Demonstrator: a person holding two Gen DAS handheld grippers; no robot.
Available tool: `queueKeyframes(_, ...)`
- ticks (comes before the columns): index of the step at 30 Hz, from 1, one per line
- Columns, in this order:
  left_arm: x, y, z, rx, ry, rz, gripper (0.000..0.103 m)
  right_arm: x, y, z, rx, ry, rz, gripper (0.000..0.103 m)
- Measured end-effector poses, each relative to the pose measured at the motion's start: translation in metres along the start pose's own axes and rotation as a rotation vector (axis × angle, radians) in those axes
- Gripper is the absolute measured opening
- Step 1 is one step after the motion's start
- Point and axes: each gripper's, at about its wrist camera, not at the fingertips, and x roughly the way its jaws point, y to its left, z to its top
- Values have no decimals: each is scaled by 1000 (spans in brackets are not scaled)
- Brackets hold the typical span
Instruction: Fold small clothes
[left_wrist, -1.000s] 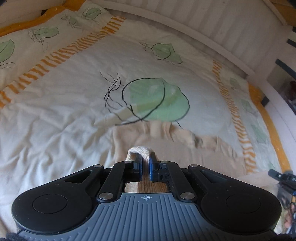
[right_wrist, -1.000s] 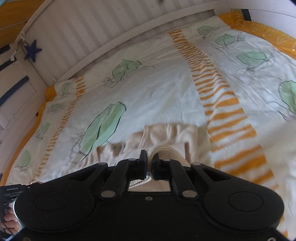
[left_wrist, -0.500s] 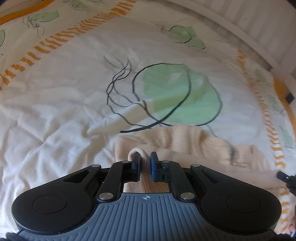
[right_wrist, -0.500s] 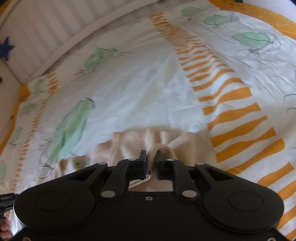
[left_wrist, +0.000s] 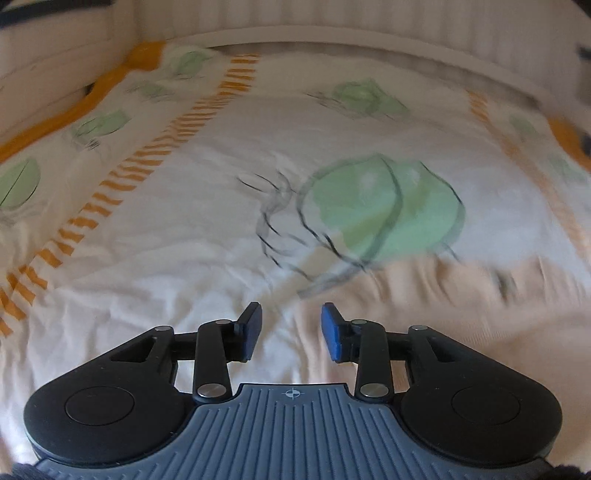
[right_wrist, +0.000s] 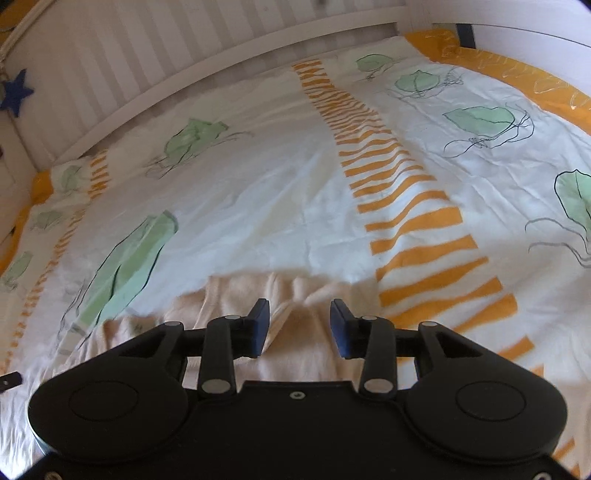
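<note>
A small beige garment (left_wrist: 461, 306) lies flat on the bed cover, at the lower right of the blurred left wrist view. My left gripper (left_wrist: 291, 328) is open and empty, just above the garment's left edge. In the right wrist view the same beige garment (right_wrist: 295, 295) lies wrinkled under and ahead of my right gripper (right_wrist: 299, 326), which is open and empty, just above the cloth.
The bed cover (right_wrist: 258, 206) is white with green leaf prints and orange striped bands (right_wrist: 388, 177). A white slatted bed rail (right_wrist: 147, 55) runs along the far side, with a blue star (right_wrist: 14, 92) on it. The left gripper's tip (right_wrist: 9, 380) shows at the left edge.
Both grippers were shut on the garment's edge a second ago; both have opened and let it go. The garment now lies flat on the cover. The left view has swung up and left.
</note>
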Motion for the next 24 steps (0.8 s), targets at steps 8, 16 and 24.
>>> queueKeyframes(8,-4,-45,-43,160,67,-91,39,-10,28,-42,-126,72,35,48)
queueKeyframes(16,31,-54,-24,161,74,-75,39,24,51,-38,-254,82,-3,48)
queueKeyframes(24,73,-37,17,71,100,-3,39,64,53,-4,-231,92,-48,48)
